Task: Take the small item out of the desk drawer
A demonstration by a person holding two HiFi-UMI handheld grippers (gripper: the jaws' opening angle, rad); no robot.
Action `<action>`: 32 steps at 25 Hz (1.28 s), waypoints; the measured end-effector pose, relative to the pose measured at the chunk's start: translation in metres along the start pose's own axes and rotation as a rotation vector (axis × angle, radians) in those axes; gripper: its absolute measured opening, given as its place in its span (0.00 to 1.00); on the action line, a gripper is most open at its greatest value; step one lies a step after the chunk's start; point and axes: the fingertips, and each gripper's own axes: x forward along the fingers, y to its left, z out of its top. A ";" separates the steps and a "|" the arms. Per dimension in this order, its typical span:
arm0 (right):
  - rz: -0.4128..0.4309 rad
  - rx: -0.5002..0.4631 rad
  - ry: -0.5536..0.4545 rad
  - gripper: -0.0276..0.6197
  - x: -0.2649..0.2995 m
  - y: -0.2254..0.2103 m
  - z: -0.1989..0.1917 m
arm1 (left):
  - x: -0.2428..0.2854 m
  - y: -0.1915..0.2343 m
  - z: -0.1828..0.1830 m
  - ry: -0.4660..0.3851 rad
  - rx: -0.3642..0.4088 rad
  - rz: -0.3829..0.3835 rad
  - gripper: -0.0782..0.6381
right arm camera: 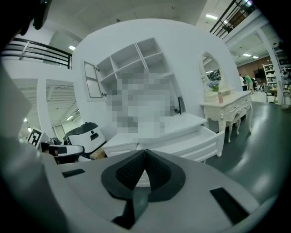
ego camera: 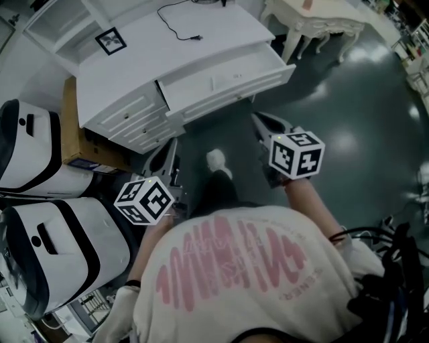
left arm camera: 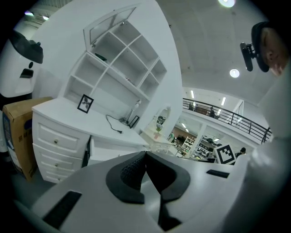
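The white desk (ego camera: pixel 134 53) stands ahead with its wide drawer (ego camera: pixel 228 77) pulled open; in the right gripper view the drawer (right arm camera: pixel 191 141) is seen from the front. I cannot make out a small item inside it. My left gripper (ego camera: pixel 169 146) hangs below the desk's left drawer stack, and in its own view the left gripper (left arm camera: pixel 145 153) is shut with nothing between the pads. My right gripper (ego camera: pixel 257 120) points at the floor just in front of the open drawer. In its own view the right gripper (right arm camera: pixel 144 152) is also shut and empty. Neither touches the desk.
A black cable (ego camera: pixel 177 27) and a small picture frame (ego camera: pixel 110 40) lie on the desktop. A cardboard box (ego camera: pixel 72 127) and two white-and-black appliances (ego camera: pixel 30 144) (ego camera: pixel 60 248) stand left of the desk. An ornate white table (ego camera: pixel 315 20) is at the right. My shoe (ego camera: pixel 216 161) is on the dark floor.
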 end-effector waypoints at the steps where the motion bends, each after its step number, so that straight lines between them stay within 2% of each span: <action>1: -0.003 -0.001 0.001 0.07 0.005 -0.003 0.002 | 0.005 0.003 0.001 0.003 0.001 -0.002 0.15; 11: -0.016 0.004 0.025 0.07 0.070 -0.035 0.031 | 0.074 0.035 0.028 0.023 -0.015 -0.015 0.15; 19: 0.007 0.047 0.053 0.07 0.125 -0.053 0.042 | 0.115 0.071 0.041 0.052 -0.036 0.015 0.15; 32: 0.062 0.140 0.113 0.07 0.204 -0.080 0.036 | 0.175 0.121 0.027 0.129 -0.100 0.065 0.15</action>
